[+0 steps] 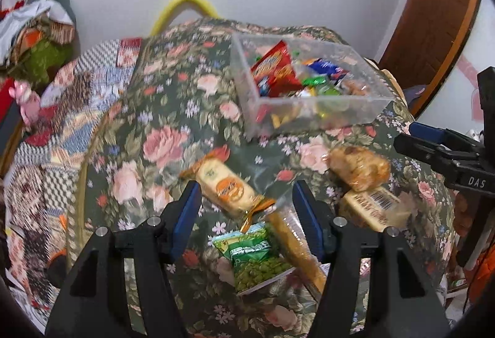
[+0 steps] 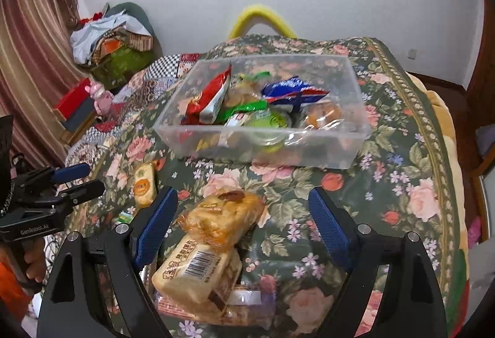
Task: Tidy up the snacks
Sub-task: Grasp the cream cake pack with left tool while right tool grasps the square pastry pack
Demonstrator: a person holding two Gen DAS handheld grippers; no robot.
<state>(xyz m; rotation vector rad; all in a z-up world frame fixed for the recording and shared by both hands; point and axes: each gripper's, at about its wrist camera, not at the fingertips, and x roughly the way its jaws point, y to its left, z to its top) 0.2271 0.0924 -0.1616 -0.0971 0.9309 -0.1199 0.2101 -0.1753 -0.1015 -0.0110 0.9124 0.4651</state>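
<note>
A clear plastic bin [image 1: 312, 109] [image 2: 269, 149] holding several snack packets stands on the floral tablecloth [image 1: 167, 109]. In front of it lie loose snacks. My left gripper [image 1: 247, 208] hovers open over a yellow cracker packet [image 1: 225, 186], a green pea packet [image 1: 256, 257] and a long clear biscuit sleeve [image 1: 297, 245], its pads touching none of them. Further right, my right gripper [image 2: 244, 214] is open above a wrapped golden pastry [image 2: 222, 220] [image 1: 359, 167] and a cream barcoded packet [image 2: 198, 273] [image 1: 374, 208]. Each gripper also shows at the other view's edge: right gripper [image 1: 405, 136], left gripper [image 2: 92, 178].
A patchwork cloth [image 1: 77, 109] covers the table's left side. Piled clothes and bags [image 2: 114, 41] sit by the wall beyond it, with a striped curtain [image 2: 31, 59] at the left. A yellow curved chair back [image 2: 263, 16] rises behind the table. A hand [image 2: 34, 260] grips the left tool.
</note>
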